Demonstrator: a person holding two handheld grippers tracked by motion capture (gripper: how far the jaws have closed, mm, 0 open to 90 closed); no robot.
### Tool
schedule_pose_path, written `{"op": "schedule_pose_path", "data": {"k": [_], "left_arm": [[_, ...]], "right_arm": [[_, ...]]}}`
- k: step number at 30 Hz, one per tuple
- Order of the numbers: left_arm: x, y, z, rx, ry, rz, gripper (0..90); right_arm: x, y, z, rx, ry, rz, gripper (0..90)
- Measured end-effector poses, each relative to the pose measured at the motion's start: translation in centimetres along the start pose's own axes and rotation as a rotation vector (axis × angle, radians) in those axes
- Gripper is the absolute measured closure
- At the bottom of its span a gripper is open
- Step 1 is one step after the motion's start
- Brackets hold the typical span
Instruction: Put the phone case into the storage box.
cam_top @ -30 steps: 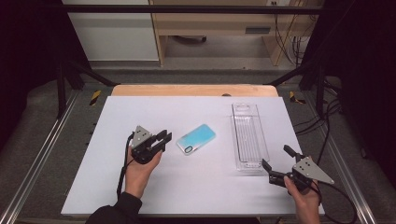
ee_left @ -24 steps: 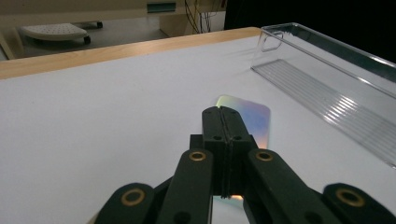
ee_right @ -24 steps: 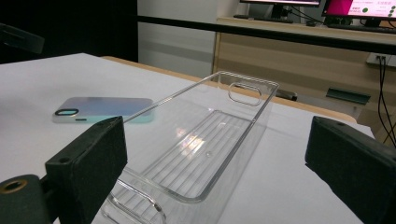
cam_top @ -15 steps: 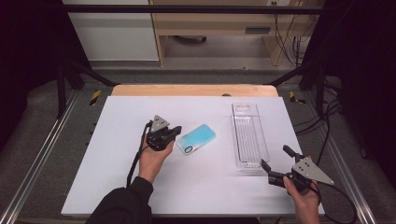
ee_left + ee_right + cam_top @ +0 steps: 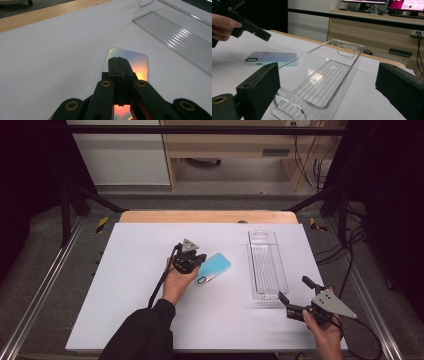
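A pale blue phone case lies flat on the white table, camera hole toward the person; it looks iridescent in the left gripper view. My left gripper hovers just over the case's left end, jaws pressed together with nothing between them. The right gripper view shows that gripper held slightly above the case. A clear plastic tray lies lengthwise to the right. My right gripper is open near the tray's near end, its jaws framing the tray.
The white table sheet ends at a wooden strip along the far edge. Metal frame rails run down both sides. A cable trails from the left gripper along the forearm. A desk with monitors stands beyond the table.
The left gripper has moved right and forward from the open table to just over the phone case, and its jaws have closed. The right gripper has stayed in place, open.
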State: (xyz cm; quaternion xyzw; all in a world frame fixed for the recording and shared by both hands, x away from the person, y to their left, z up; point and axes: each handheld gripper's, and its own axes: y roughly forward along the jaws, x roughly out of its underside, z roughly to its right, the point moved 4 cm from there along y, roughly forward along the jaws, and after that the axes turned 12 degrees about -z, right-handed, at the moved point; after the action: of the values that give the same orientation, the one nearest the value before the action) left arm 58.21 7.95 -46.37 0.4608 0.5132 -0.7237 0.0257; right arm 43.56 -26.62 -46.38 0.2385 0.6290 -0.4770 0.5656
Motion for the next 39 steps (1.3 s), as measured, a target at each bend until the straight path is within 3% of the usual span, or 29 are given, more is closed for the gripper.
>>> {"op": "schedule_pose_path", "data": {"k": [8, 10, 11, 13, 18, 24, 33, 39], "left_arm": [[-0.1, 1.2, -1.1, -0.032, -0.021, -0.028, 90.0], [0.0, 2.2, -1.5, -0.015, -0.037, -0.064, 90.0], [0.0, 2.7, -1.7, -0.021, -0.025, -0.097, 90.0], [-0.1, 3.4, -2.1, -0.04, -0.01, -0.114, 90.0], [-0.1, 4.5, -2.7, -0.014, -0.051, -0.092, 90.0], [0.3, 5.3, -3.2, -0.021, -0.045, -0.103, 90.0], [0.3, 6.0, -2.9, -0.014, -0.012, -0.107, 90.0], [0.4, 5.8, -2.2, -0.005, 0.047, -0.123, 90.0]], "right_arm": [[0.0, 0.1, -0.1, -0.006, -0.005, -0.006, 6.0], [0.0, 0.1, -0.1, -0.005, -0.004, -0.007, 6.0], [0.0, 0.1, -0.1, -0.005, -0.001, -0.009, 6.0], [0.1, 0.0, -0.1, -0.004, -0.005, -0.012, 6.0], [0.0, -0.2, -0.1, -0.001, 0.0, -0.006, 6.0], [0.2, -0.1, -0.1, -0.007, -0.009, -0.016, 6.0], [0.2, -0.1, -0.1, -0.009, -0.01, -0.016, 6.0], [0.2, -0.1, -0.1, -0.013, -0.008, -0.019, 6.0]]}}
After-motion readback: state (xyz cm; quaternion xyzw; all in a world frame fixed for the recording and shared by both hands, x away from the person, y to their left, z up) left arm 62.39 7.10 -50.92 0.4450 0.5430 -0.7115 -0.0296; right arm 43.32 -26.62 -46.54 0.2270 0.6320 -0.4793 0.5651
